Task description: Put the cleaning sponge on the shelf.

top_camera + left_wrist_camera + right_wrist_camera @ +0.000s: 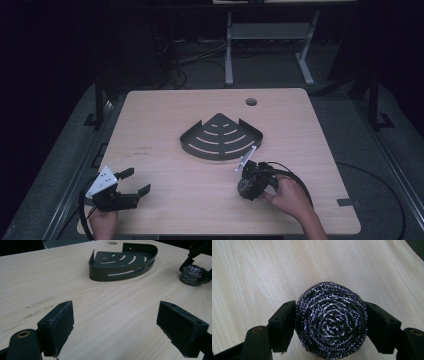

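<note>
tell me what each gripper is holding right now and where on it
The right gripper jaws press the two opposite sides of the round steel wool scourer on the table. The left gripper stands open, holding nothing.

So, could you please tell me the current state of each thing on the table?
Steel wool scourer: on the table, squeezed between the right gripper's fingers.
Corner shelf caddy: empty, flat on the table.
Right gripper: shut on the scourer.
Left gripper: open, holding nothing.
</note>
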